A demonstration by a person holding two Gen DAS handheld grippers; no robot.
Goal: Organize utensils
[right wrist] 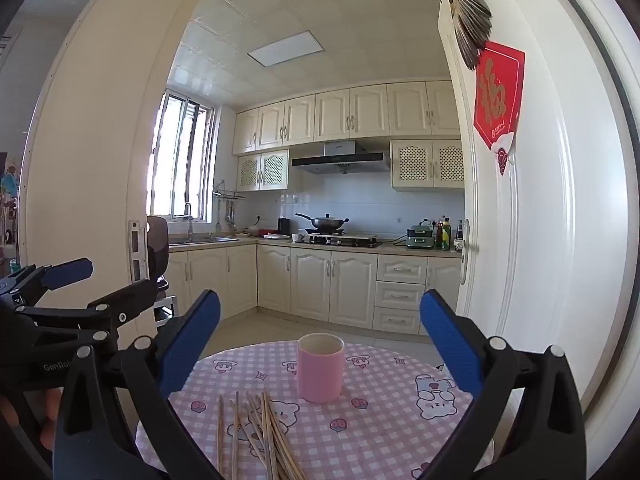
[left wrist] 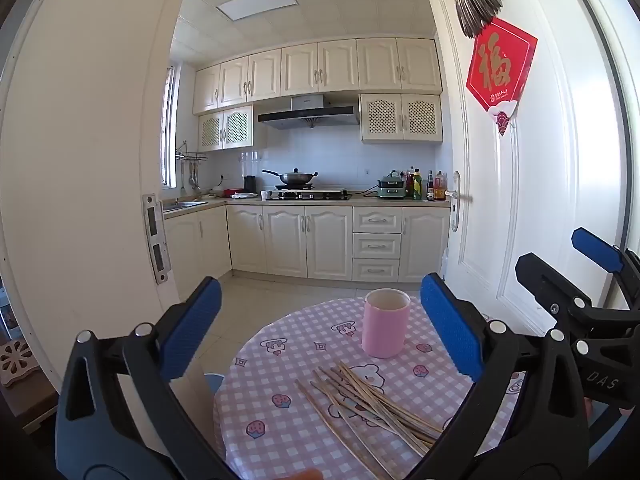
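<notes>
So far nothing is sorted: my left tool (left wrist: pixel 320 340) and right tool (right wrist: pixel 320 344) both hang spread apart and empty above the bench (right wrist: pixel 400 432). Nearest me the chopsticks (left wrist: pixel 372 404) lie loose, their near ends cut off; beyond them the pink cup (right wrist: pixel 320 368) stands upright, its inside hidden.

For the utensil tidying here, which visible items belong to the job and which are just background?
Job:
- wooden chopsticks, loose pile on the table
- pink cup, upright beyond them
- left gripper and right gripper, both open, holding nothing

Background:
- checked tablecloth
- wok on the stove
- sauce bottles
- red door decoration
</notes>
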